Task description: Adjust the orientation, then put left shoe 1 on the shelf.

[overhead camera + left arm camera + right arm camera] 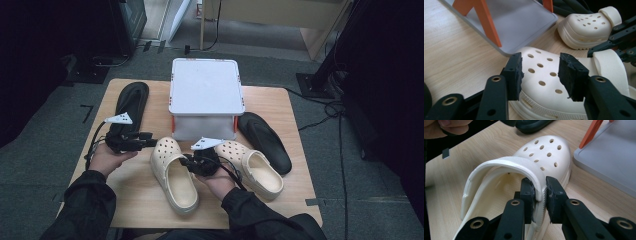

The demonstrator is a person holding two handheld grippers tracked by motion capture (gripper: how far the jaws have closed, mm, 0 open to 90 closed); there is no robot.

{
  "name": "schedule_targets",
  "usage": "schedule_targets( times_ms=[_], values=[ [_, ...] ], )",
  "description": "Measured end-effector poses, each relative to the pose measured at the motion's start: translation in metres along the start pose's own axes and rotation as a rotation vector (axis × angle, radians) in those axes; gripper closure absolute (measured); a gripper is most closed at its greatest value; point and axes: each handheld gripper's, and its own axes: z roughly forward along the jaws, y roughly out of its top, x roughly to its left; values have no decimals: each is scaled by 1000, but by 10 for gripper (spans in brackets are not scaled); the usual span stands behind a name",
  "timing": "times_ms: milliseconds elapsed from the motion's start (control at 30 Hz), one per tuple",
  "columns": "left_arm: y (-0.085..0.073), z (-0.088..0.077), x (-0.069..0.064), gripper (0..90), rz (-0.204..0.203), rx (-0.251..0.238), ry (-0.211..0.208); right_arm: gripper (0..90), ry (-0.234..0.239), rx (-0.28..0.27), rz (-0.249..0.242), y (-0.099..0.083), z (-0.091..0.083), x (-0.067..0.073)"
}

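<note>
Two cream clogs lie on the wooden table [130, 200]. My right gripper [187, 162] is shut on the left clog [172, 177], and in the right gripper view its pads [529, 192] pinch the clog [544, 152] at the side wall, where the heel strap joins. My left gripper [152, 141] hovers at that clog's toe, pointing right. Its jaws [540, 75] stand open, with the holed toe [549, 100] just beyond and below them and the pads clear of it. The second clog [252, 167] rests to the right, also seen farther off as a clog [586, 27].
A white lidded box [206, 92] with orange latches stands at the back middle, close behind the clogs. One black flip-flop [131, 102] lies at the back left and another [265, 140] to the right of the box. Bare tabletop lies along the front edge.
</note>
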Motion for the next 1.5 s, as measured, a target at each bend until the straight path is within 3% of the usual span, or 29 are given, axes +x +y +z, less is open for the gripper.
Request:
schedule_targets(
  times_ms=[467,933,1300,1500],
  values=[
    [46,3,1,736,71,-32,-30,778,-59,-24,41,2,-16,-12],
    [94,9,-15,776,151,-76,-75,778,-138,-56,95,8,-27,-32],
    [114,26,-6,841,157,-57,-15,776,-213,-68,142,11,-27,-55],
    [112,32,4,865,132,-53,-35,776,-241,-71,144,16,-22,-61]
  ],
)
